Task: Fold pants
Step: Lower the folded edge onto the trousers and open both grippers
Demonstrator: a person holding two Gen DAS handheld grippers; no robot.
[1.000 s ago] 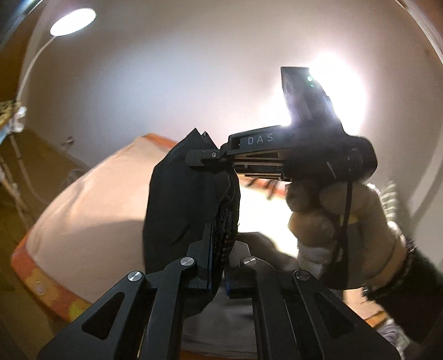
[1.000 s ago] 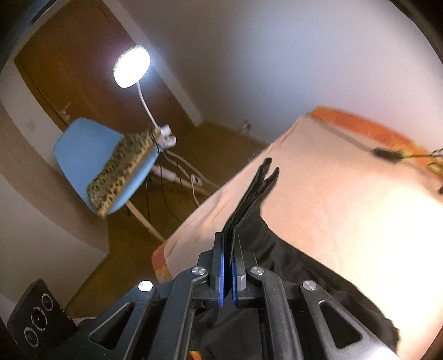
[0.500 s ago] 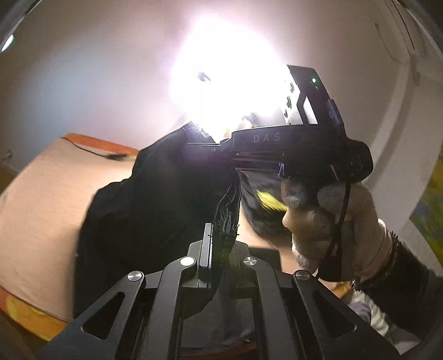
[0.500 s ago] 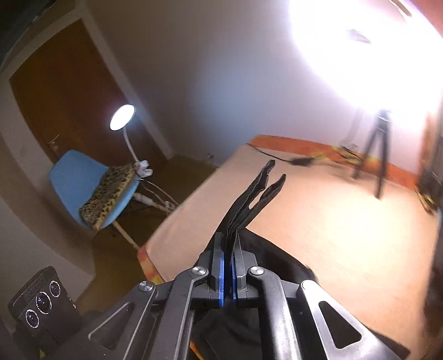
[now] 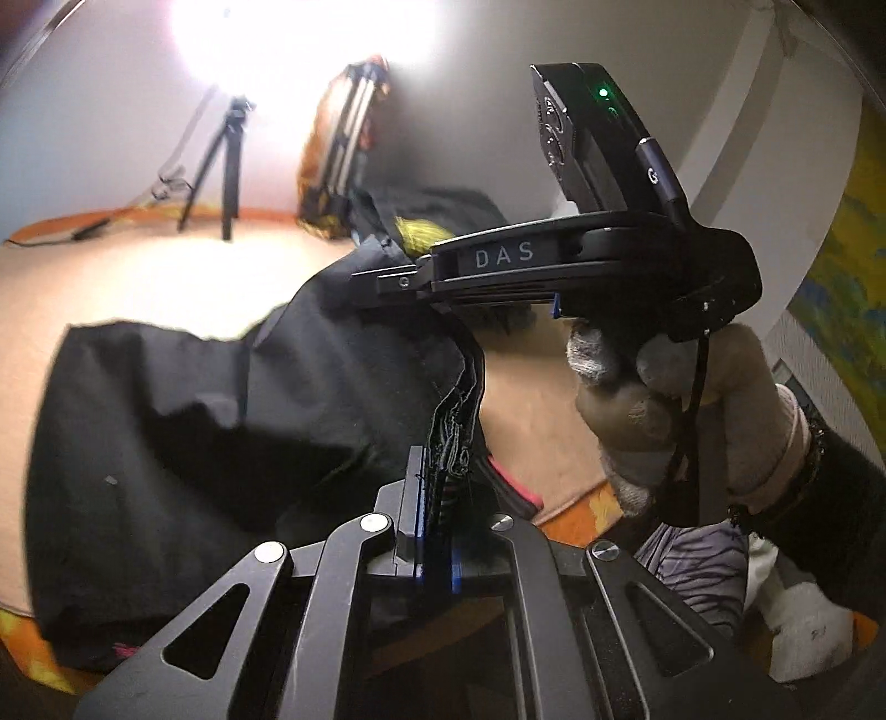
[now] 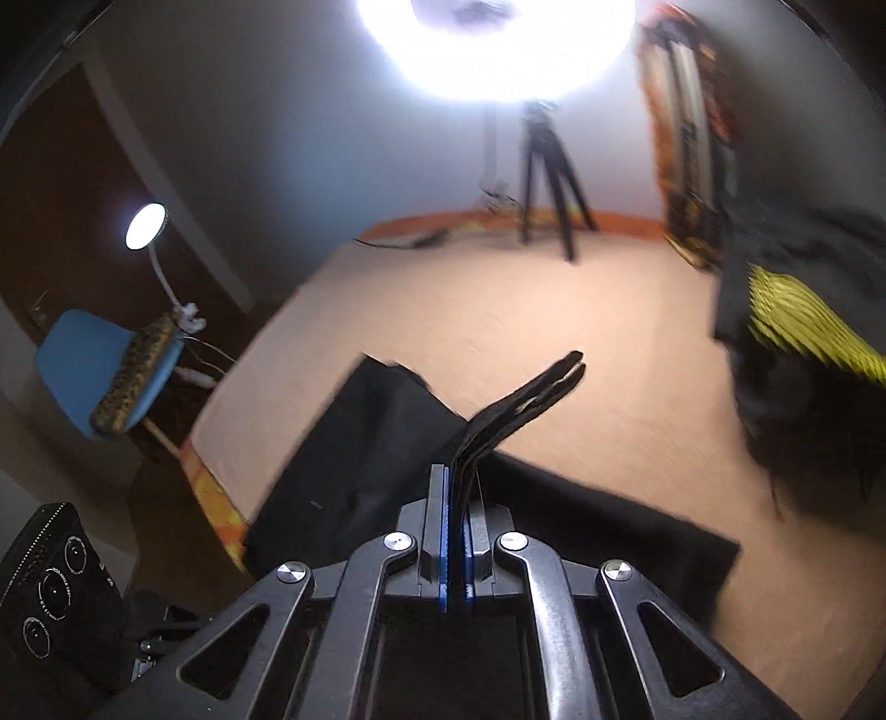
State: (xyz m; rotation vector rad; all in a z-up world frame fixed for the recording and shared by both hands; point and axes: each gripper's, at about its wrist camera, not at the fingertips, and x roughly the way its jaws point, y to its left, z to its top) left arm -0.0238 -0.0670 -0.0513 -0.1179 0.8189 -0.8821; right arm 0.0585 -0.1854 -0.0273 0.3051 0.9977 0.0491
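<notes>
Matt black cloth pants point(image 5: 210, 410), frayed at one edge, lie on a peach bedsheet point(image 6: 581, 332) of soft fabric. The right gripper point(image 5: 387, 279) is matt black plastic, held in a knitted glove point(image 5: 664, 410).

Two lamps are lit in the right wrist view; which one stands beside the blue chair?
The small round gooseneck lamp at left; the large glaring light tops the black tripod.

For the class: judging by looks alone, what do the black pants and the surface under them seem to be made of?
Black pants: apparently thin, matte woven fabric; it creases softly, with frayed threads at the edge pinched by the left gripper.
Peach surface: probably a matte cloth cover, smooth with an orange printed border; motion blur hides any weave.
</notes>
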